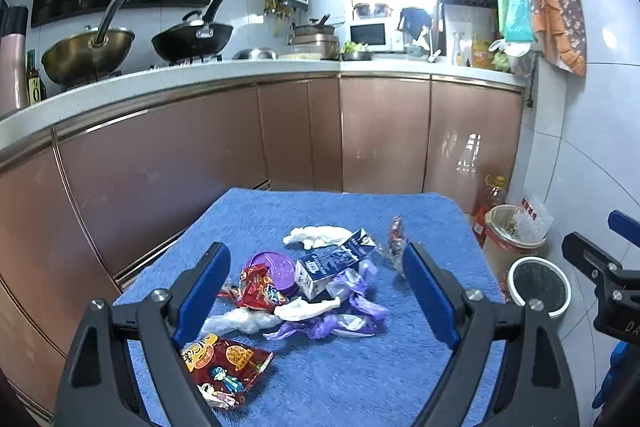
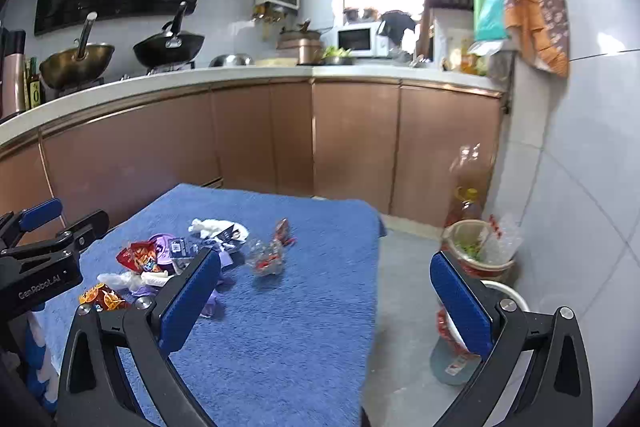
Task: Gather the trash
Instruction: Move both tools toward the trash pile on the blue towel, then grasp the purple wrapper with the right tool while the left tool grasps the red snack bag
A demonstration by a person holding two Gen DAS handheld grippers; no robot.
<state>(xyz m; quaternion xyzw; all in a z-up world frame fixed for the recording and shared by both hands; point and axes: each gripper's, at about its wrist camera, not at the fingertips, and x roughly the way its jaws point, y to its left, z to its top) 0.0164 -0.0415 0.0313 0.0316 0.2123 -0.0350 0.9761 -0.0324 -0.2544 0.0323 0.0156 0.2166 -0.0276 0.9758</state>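
Observation:
Trash lies in a pile on a blue towel (image 1: 344, 379) (image 2: 280, 339): a dark milk carton (image 1: 332, 263), a purple lid (image 1: 272, 267), purple plastic bags (image 1: 344, 319), white tissue (image 1: 316, 236) (image 2: 208, 226), red snack wrappers (image 1: 228, 367) (image 1: 256, 289) (image 2: 138, 255) and a clear wrapper (image 1: 394, 239) (image 2: 268, 257). My left gripper (image 1: 316, 295) hangs open over the pile, holding nothing. My right gripper (image 2: 324, 295) is open and empty, above the towel's right edge. A white-rimmed bin (image 1: 538, 285) (image 2: 500, 293) stands on the floor to the right.
Brown cabinets (image 1: 200, 155) and a counter with woks (image 1: 192, 39) run behind the towel. A lined basket with scraps (image 1: 512, 231) (image 2: 476, 247) and an oil bottle (image 1: 490, 199) (image 2: 464, 203) stand by the tiled right wall. Grey floor (image 2: 404, 291) separates towel and bins.

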